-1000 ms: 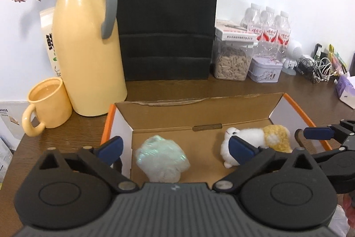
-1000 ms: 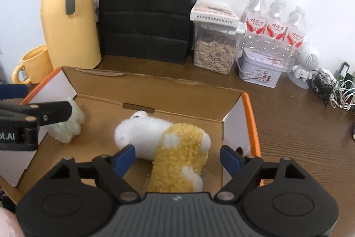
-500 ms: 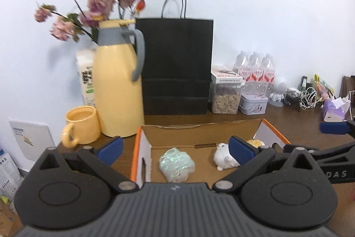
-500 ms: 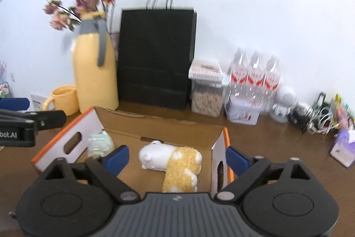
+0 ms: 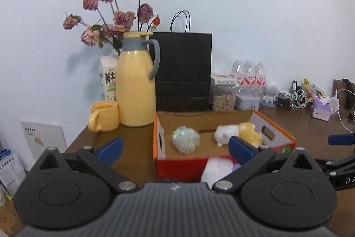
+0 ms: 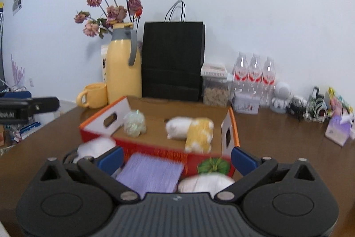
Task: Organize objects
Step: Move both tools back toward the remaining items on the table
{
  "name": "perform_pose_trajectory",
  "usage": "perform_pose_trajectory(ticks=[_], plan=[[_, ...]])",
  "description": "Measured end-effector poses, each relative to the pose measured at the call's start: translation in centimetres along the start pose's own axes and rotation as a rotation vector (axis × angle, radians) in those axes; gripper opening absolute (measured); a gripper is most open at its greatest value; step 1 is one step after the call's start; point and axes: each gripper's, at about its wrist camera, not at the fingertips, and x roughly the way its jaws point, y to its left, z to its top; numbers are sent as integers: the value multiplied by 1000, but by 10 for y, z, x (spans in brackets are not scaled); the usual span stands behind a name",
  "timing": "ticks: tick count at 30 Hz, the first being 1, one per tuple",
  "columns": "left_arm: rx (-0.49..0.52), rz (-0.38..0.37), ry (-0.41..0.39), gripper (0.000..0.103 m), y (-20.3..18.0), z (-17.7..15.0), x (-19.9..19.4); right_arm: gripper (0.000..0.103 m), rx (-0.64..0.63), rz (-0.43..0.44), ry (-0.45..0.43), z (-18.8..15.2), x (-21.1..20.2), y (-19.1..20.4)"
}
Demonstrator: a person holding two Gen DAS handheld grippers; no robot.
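Both grippers empty — right gripper [image 6: 176,160] fingers spreading, left gripper [image 5: 175,148] released. Box [image 6: 155,151] holds two toys; I'd centre over the purple cloth [image 6: 150,172] near it before closing.

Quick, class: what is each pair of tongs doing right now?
Left tongs: open, holding nothing.
Right tongs: opening, nothing gripped between them.

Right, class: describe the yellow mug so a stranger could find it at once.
Start at the tall black paper bag against the white wall, then move left past the tall yellow thermos jug with a grey handle. The squat yellow ceramic mug stands just left of the jug's base, the only open-topped, short yellow vessel there.
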Motion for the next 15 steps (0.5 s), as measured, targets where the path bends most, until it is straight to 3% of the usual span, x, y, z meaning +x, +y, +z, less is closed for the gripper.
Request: perform_pose_trajectory(ticks=[7, 15], plan=[[-27, 7, 28, 103, 13, -39, -25, 103, 29, 7, 53, -44, -17, 5], [-41, 34, 85, 103, 28, -65, -30, 103, 41, 38, 91, -66, -20, 16]])
